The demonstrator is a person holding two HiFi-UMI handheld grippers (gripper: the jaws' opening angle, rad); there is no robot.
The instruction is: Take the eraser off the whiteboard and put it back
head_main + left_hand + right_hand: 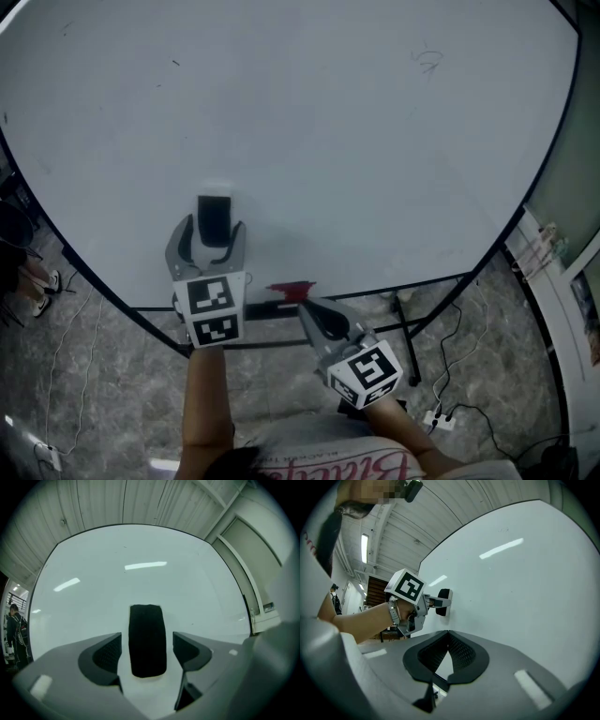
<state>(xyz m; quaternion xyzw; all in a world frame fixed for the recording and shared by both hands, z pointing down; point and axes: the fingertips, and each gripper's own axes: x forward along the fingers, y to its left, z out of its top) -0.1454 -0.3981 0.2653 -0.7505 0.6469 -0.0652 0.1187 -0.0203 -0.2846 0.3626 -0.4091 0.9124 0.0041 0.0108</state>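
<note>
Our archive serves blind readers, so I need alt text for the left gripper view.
A black eraser sits against the whiteboard between the open jaws of the left gripper, with a gap on each side so neither pad touches it. The board fills most of the view, with ceiling lights reflected in it.

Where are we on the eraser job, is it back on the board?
Done: the eraser sits on the whiteboard. In hand: nothing; the left gripper is open, pads either side of the eraser with gaps showing; the right gripper is shut and empty. Left: these views cannot say whether the eraser has come off yet; if so, only backing the left gripper away remains.
</note>
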